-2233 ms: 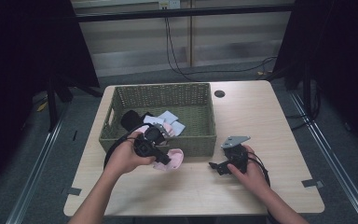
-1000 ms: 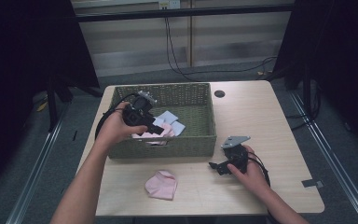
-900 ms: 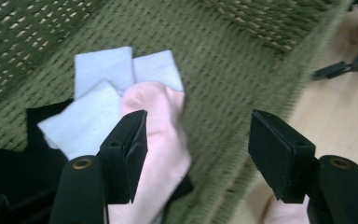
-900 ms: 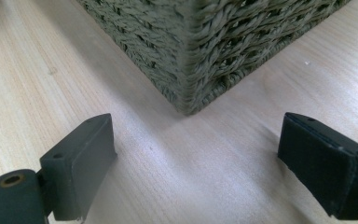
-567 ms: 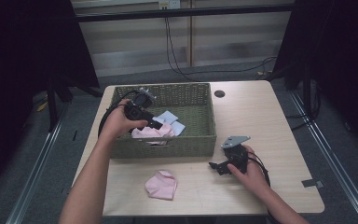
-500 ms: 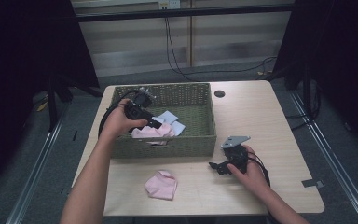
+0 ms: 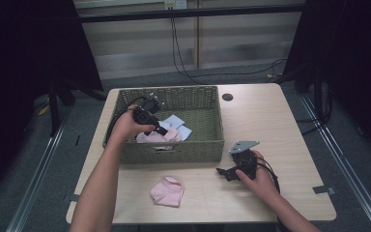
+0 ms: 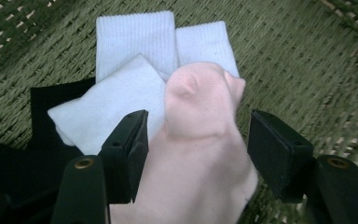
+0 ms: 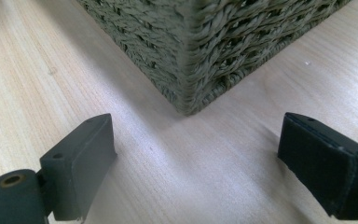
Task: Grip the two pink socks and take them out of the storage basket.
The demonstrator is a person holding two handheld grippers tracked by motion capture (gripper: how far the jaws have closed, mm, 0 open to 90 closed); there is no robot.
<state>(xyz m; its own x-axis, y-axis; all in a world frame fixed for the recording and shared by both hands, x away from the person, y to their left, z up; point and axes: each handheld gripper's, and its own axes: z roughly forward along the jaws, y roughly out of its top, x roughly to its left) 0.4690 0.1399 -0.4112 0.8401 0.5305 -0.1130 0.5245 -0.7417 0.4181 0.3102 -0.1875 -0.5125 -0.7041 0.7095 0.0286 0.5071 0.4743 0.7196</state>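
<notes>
**A:** So what changed? A couple of seconds back the left claw point(image 7: 160, 129) was low in the frame with a pink sock at the front of the surface point(image 7: 290, 121). Now that sock point(image 7: 167, 191) lies loose at lower centre, and the claw has gone up into the basket point(image 7: 193, 150) and dipped toward the pile.

**B:** Yeah, looks like it's going for the second pink sock point(image 8: 200, 140). In the left gripper view the jaws stand wide, one on each side of it, pads not pressing. So open, nothing gripped yet.

**A:** What's under it?

**B:** White socks point(image 8: 135, 60) folded behind it near the top of the frame, and something black point(image 8: 51, 112) at the left, probably another sock, but it's too dark to say for sure.

**A:** And the right claw point(image 7: 224, 173)?

**B:** Hasn't budged. Parked right of centre, jaws spread wide on bare wood, aimed at the basket's corner. Empty.

**A:** So it's sock sorting: one pink out, its partner about to follow?

**B:** That's my read. The claw needs to close on the pink one without catching the white ones beneath, then carry it down beside the first.
</notes>
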